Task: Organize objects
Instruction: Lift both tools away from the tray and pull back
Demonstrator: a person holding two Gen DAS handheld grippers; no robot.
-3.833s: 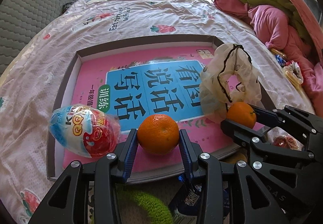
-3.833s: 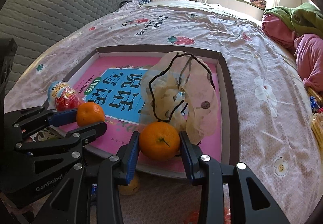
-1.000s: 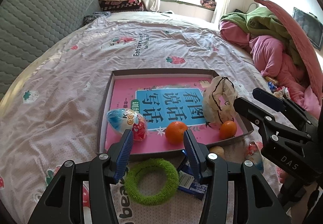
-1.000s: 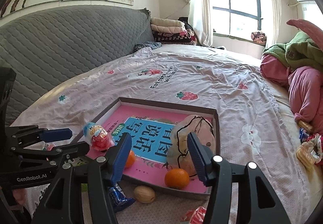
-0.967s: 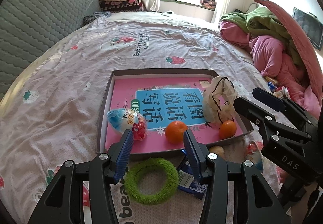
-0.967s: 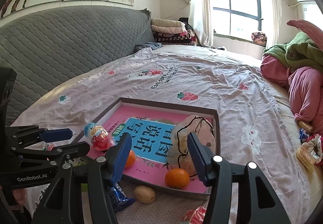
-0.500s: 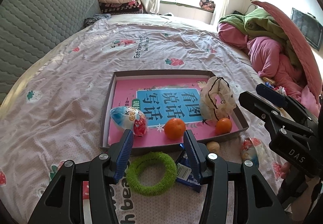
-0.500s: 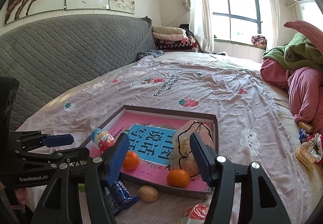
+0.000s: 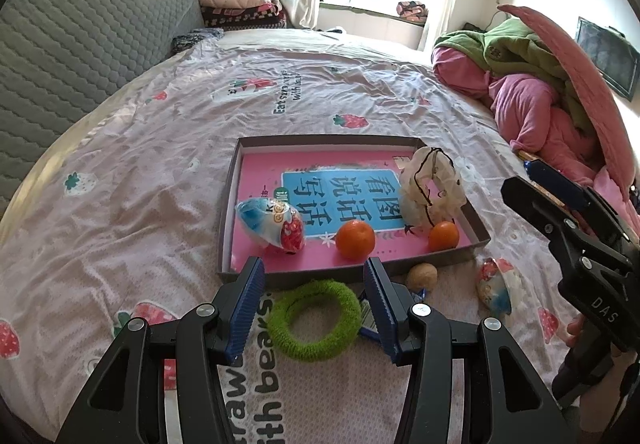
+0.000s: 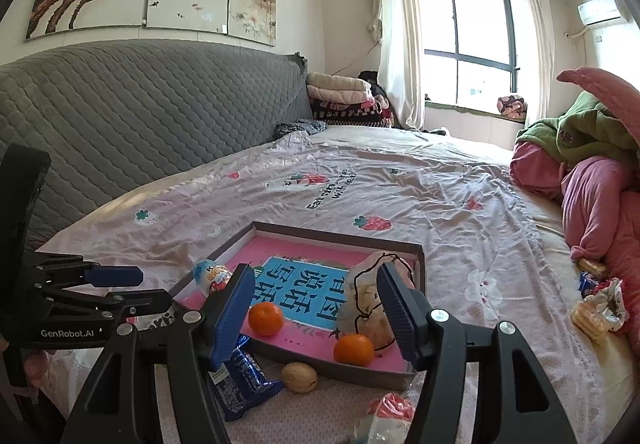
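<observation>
Both grippers (image 9: 312, 304) (image 10: 316, 308) pulled back, empty, gaping; tray (image 9: 228, 204) holds two oranges (image 9: 355, 240), egg toy (image 9: 272, 224)

- The tray (image 9: 476, 222) sits on the bed (image 9: 160, 164); its low walls rim every side.
- Along the tray's near edge stand an egg-shaped wrapped toy (image 9: 272, 222), one orange (image 9: 355, 241) and another orange (image 9: 443, 235), with gaps between them.
- A crumpled net bag (image 9: 430, 190) fills the tray's right side, touching the right-hand orange.
- The tray's far half lies bare.
- Just before the near wall, a green ring (image 9: 314, 314), a blue packet (image 10: 236, 376), a walnut (image 9: 422, 275) and a wrapped sweet (image 9: 496, 286) crowd the sheet.
- The bed left of the tray is open.
</observation>
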